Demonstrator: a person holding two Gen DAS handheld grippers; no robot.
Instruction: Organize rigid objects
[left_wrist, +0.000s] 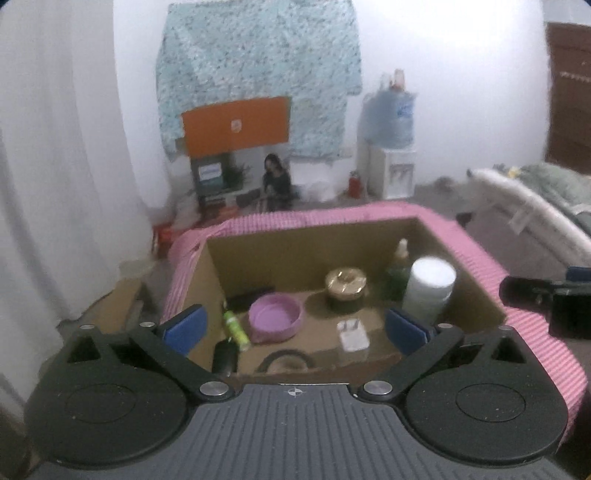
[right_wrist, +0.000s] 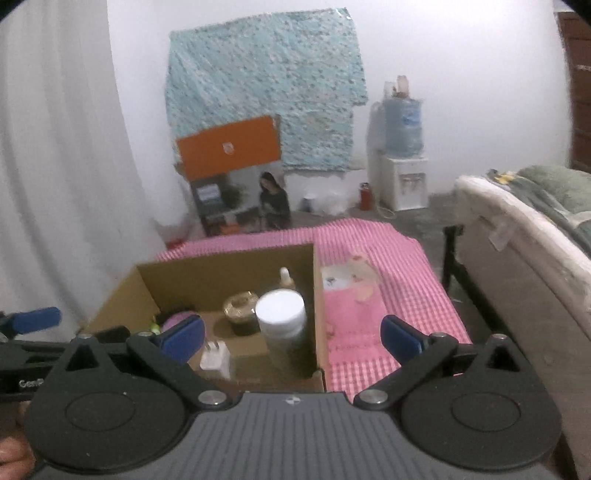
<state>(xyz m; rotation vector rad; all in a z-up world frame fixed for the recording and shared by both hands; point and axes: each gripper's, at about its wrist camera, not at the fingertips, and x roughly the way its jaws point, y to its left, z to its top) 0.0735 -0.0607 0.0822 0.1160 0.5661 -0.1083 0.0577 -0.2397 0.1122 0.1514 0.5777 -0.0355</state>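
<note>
An open cardboard box stands on a pink checked cloth. Inside it I see a purple bowl, a green tube, a white charger plug, a gold-lidded jar, a green spray bottle and a white-capped bottle. A black object lies at the box's near left corner. My left gripper hangs open above the box's near edge, nothing between its blue pads. My right gripper is open too, straddling the box's right wall.
The pink cloth with a cartoon print covers the table right of the box. A bed stands at the right, a water dispenser and a poster board by the far wall, and a white curtain at the left.
</note>
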